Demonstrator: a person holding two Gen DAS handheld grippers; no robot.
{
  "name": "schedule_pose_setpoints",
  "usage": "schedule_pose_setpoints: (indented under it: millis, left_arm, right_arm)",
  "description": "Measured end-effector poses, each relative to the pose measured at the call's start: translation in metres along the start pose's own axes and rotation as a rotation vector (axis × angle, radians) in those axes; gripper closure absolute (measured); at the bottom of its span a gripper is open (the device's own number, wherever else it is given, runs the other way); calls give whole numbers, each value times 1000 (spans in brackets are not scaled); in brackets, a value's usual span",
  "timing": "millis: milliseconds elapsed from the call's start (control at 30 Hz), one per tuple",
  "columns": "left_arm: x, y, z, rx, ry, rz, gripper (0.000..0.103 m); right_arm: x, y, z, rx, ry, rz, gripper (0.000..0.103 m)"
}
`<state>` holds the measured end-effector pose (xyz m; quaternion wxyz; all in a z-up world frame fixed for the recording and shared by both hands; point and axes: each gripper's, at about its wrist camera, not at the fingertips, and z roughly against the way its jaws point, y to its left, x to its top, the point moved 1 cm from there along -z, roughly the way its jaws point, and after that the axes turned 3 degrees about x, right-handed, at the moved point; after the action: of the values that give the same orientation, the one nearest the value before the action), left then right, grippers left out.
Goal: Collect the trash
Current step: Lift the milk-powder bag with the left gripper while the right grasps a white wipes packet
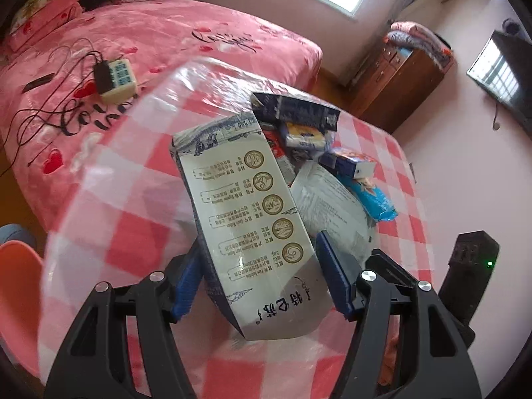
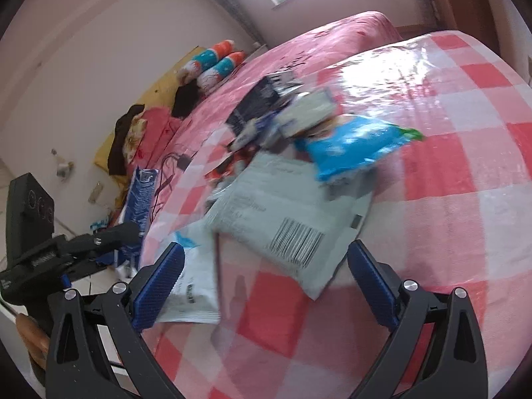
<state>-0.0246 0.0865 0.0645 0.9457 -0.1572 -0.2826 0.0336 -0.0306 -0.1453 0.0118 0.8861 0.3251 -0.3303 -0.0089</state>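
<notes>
My left gripper (image 1: pixel 259 266) is shut on a white milk carton (image 1: pixel 246 212) with blue print, which hangs tilted over the red-and-white checked table (image 1: pixel 133 183). Behind it lies a trash pile: a dark blue box (image 1: pixel 299 109), a white packet (image 1: pixel 329 206) and a blue snack bag (image 1: pixel 375 199). In the right wrist view my right gripper (image 2: pixel 266 249) stands open low over the table (image 2: pixel 449 199), its jaws on either side of a grey-white barcode packet (image 2: pixel 282 212). A white wrapper (image 2: pixel 193 282) lies by its left finger. The blue bag (image 2: pixel 352 146) and dark box (image 2: pixel 256 103) lie beyond. The carton (image 2: pixel 139 199) shows at the left table edge.
A pink bed (image 1: pixel 166 40) stands close behind the table, with a power strip (image 1: pixel 116 79) and cables on it. A wooden cabinet (image 1: pixel 399 79) with folded blankets is at the back right, a TV (image 1: pixel 505 69) on the wall, and an orange chair (image 1: pixel 16 282) at the left.
</notes>
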Motion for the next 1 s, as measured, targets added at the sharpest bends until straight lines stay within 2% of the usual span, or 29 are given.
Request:
schedule_pose_setpoints:
  millis: [233,433,500,633,733,800,867,1000]
  left_arm:
    - [-19,38,19,25,-14,12,37]
    - [-33,67,19,10,9,47,39]
    - [-39,73,14,4,27,53,51]
    - [-43,78,4,-11,58,48,51]
    - [-48,77,-2,8,67,13,48]
    - [-50,75,-2,14,64,-9,39]
    - [-54,69,-3,31,56,-48,37]
    - [-58,58,-9,45,51,-108,33]
  right_arm:
    - [-20,48,-16,37,63,127,6]
    - [-35,75,-43,15,119,177,6]
    - [-37,80,-50,6,131,178,6]
    - [-41,92,-62,-47,137,227,6]
    - [-42,89,-65,-82,141,238,6]
    - [-40,87,-66,-96,139,233,6]
    - [-40,84,-65,-98,130,223,8]
    - [-38,80,-62,-115,112,209,18]
